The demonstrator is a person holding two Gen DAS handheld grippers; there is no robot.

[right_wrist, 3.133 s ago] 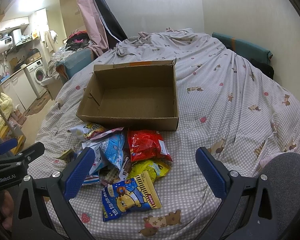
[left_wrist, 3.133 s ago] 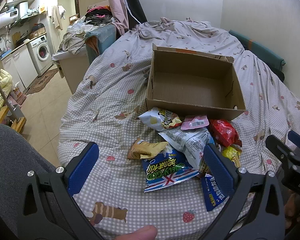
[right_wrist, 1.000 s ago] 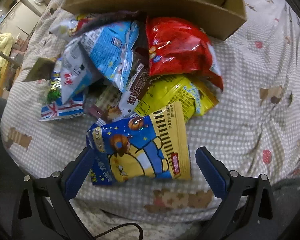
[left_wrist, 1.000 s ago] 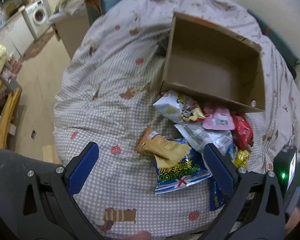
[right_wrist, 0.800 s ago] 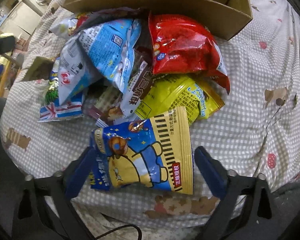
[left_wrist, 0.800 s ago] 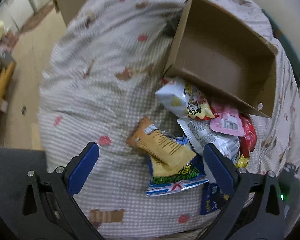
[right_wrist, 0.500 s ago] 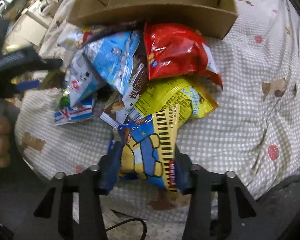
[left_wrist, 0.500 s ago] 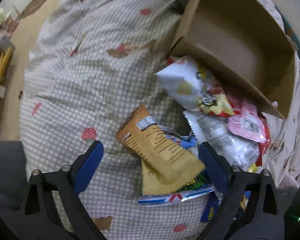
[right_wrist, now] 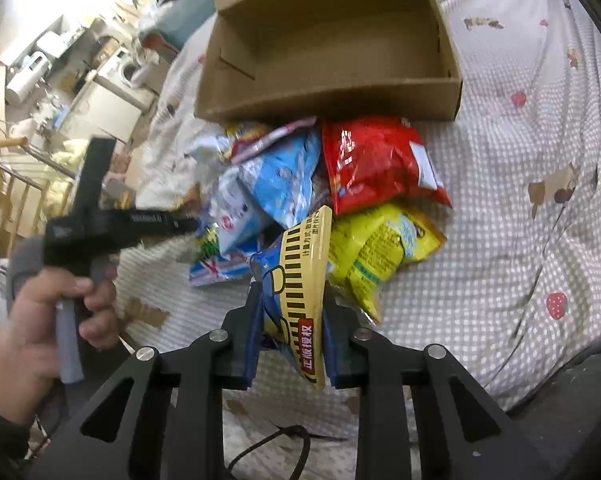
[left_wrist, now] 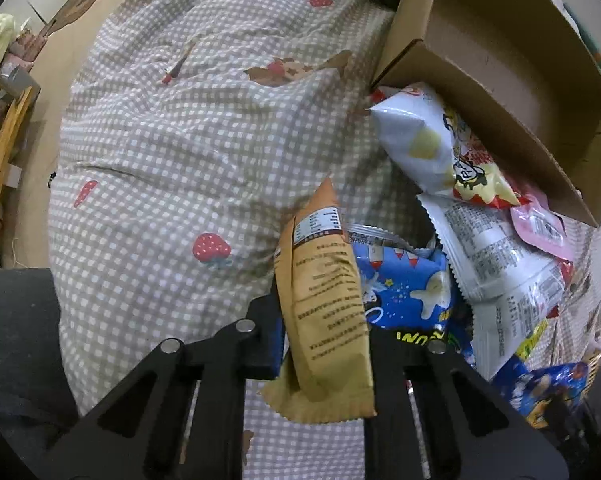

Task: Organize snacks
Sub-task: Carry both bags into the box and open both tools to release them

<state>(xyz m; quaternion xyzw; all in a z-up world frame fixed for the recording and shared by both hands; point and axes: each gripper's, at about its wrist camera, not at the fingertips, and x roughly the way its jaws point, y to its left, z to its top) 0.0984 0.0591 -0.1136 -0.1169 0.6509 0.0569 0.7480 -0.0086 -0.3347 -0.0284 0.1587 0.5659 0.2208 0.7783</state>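
In the left wrist view, the left gripper (left_wrist: 324, 344) points straight down over the checked bedcover (left_wrist: 172, 152), its jaws having just closed to clench the tan snack packet (left_wrist: 324, 312), which stands on edge beside the snack pile near the cardboard box (left_wrist: 496, 120). In the right wrist view, the right gripper (right_wrist: 290, 344) angles downward toward the pile, its jaws having just closed on the blue-and-yellow snack bag (right_wrist: 300, 292), lifted clear of the bedcover, while the person's left hand (right_wrist: 40, 320) grips the other tool's handle at left.

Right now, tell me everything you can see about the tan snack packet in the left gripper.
The tan snack packet is a flat, matte pouch with crimped ends, a white label panel near its top and rows of dark print. It stands on end, pinched mid-body by the left gripper, whose jaws are shut on it. Behind it lies a blue snack bag.
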